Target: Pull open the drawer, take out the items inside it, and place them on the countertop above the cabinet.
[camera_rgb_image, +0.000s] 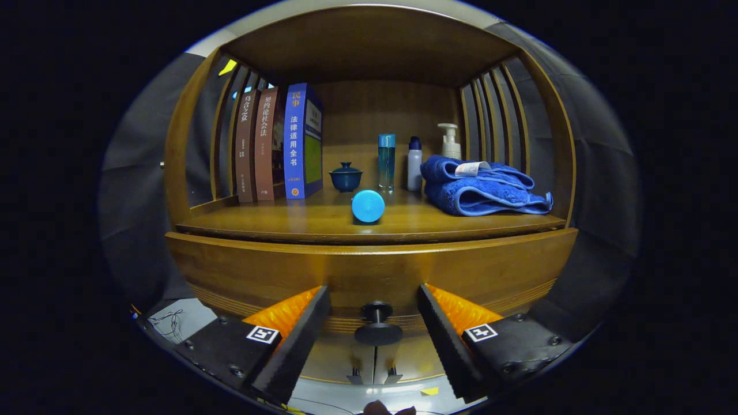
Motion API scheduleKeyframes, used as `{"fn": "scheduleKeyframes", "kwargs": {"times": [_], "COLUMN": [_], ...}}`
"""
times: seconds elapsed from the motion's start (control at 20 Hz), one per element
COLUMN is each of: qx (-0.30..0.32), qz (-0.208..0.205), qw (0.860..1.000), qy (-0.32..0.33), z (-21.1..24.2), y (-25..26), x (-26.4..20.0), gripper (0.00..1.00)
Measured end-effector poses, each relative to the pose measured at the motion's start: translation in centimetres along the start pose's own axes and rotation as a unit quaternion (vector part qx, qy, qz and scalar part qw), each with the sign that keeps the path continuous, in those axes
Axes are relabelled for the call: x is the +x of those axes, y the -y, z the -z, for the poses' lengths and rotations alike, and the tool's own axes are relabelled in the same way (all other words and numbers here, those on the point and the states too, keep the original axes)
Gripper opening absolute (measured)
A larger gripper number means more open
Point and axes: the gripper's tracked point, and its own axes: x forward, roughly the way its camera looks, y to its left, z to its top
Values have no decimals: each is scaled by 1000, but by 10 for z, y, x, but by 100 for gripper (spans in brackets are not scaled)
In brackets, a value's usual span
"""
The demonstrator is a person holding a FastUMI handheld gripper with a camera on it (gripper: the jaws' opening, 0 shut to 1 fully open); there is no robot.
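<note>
The gripper (373, 323) was spread wide, its two fingers standing to either side of the small dark round knob (377, 329) on the wooden drawer front (369, 271), touching neither it nor the wood. The knob sat midway between the fingertips, on a short neck, and the drawer looked fully closed beneath the countertop, so its contents could not be seen.

The knob was probably hard, smooth metal or wood: stiff, a little slippery, best pinched behind its flared cap around the neck so the fingers could hook rather than rely on friction alone. The solid wood drawer would likely be fairly heavy and want a straight, steady pull toward the near side; an angled tug might bind it.

Above, the polished wooden countertop (300, 222) held three upright books (277, 144) at far left, a small dark-blue lidded teacup (346, 176), a round light-blue cap-shaped object (368, 206) near the front edge, a tall clear-blue bottle (387, 161), a white bottle with a dark cap (414, 163), a white pump dispenser (450, 141) and a folded blue towel (481, 187) at right. Open room lay along the near-left stretch, in front of the books; the round object sat close to the lip and could be knocked off. Slatted side walls and the roof panel limited reach from the sides and from overhead.
</note>
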Motion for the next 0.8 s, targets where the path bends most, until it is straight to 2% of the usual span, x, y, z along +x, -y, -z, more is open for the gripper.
{"fn": "scheduleKeyframes", "kwargs": {"times": [0.4,0.55,0.8], "qx": [-19,-13,0], "qz": [-3,-3,-21], "qw": [1000,1000,997], "qy": [-6,23,70], "z": [-2,-38,-127], "y": [-1,-1,-16], "x": [0,-22,-83], "gripper": [100,100,100]}}
